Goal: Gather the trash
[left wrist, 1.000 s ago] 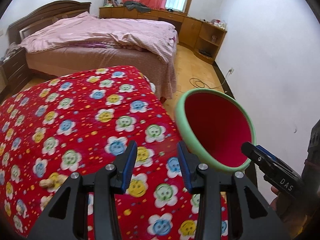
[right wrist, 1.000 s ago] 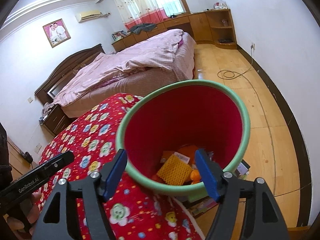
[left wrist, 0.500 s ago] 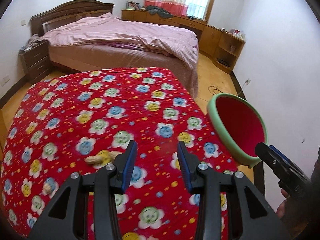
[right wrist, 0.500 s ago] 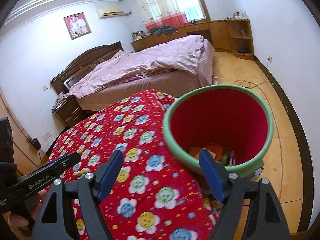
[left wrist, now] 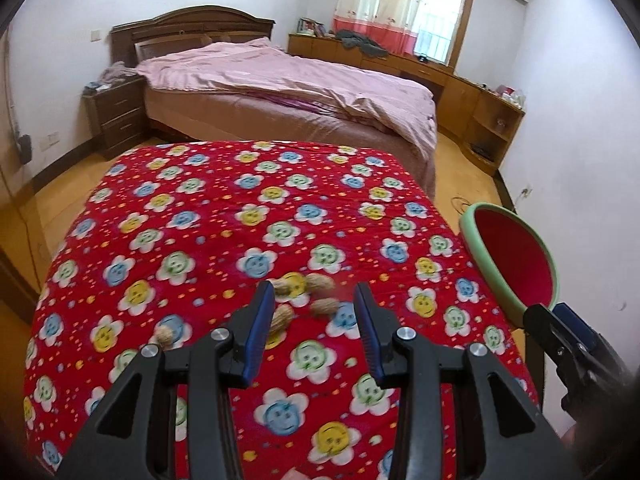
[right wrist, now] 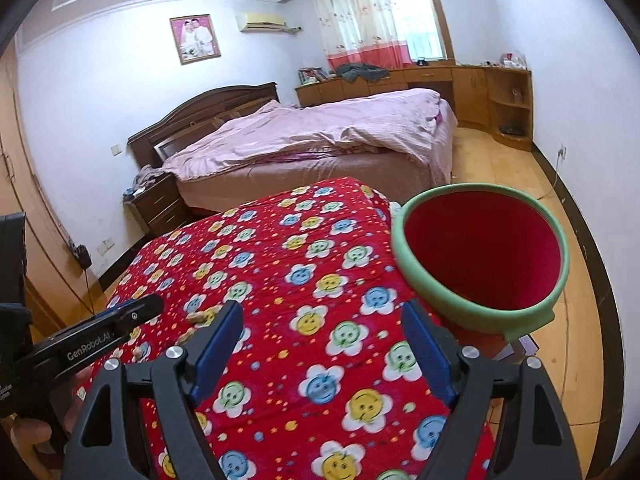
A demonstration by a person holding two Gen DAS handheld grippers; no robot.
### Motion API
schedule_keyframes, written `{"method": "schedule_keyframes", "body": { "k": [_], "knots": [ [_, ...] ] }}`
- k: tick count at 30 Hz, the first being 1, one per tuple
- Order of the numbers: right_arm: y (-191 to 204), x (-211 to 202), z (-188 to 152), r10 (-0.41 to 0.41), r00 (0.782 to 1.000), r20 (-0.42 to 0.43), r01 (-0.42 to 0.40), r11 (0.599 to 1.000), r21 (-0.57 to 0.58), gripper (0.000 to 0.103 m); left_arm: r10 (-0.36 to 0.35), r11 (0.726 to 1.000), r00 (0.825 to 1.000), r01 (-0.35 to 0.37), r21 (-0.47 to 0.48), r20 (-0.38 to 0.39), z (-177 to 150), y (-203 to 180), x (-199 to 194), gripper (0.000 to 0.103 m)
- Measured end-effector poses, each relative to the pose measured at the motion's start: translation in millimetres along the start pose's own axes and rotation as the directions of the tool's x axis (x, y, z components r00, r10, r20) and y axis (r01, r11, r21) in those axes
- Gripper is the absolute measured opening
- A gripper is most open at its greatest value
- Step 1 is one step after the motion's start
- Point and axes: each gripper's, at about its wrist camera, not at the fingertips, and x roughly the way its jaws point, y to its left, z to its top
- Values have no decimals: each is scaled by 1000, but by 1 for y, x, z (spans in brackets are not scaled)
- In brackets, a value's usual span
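Note:
Several peanut shells (left wrist: 318, 285) lie on the red flowered cloth (left wrist: 224, 220) of the table, just ahead of my left gripper (left wrist: 314, 300), which is open and empty above them. A red bin with a green rim (right wrist: 480, 260) stands off the table's right edge; it also shows in the left wrist view (left wrist: 516, 264). My right gripper (right wrist: 322, 328) is open and empty over the cloth (right wrist: 320, 272), left of the bin. The peanut shells (right wrist: 200, 318) show small by its left finger. The bin's contents are hidden.
A bed with a pink cover (left wrist: 288, 84) stands beyond the table. A dark nightstand (left wrist: 116, 116) is to its left, wooden cabinets (left wrist: 472, 100) along the far wall. A cable (left wrist: 460, 202) lies on the wooden floor near the right-hand wall.
Both grippers have swung left, away from the bin and over the cloth. The peanut shells have come from the left edge of view to between my left fingers. The bin's contents have dropped from sight.

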Motion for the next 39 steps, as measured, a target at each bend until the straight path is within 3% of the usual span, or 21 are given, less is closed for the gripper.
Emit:
{"method": "schedule_keyframes", "body": {
  "k": [18, 39],
  "knots": [
    [21, -14, -23, 18, 1000, 7, -18, 999, -29, 83, 102, 995, 993, -102, 1, 59, -24, 13, -21, 41],
    [23, -14, -24, 23, 1000, 5, -22, 999, -30, 84, 120, 993, 990, -120, -2, 78, -23, 12, -25, 41]
  ]
}}
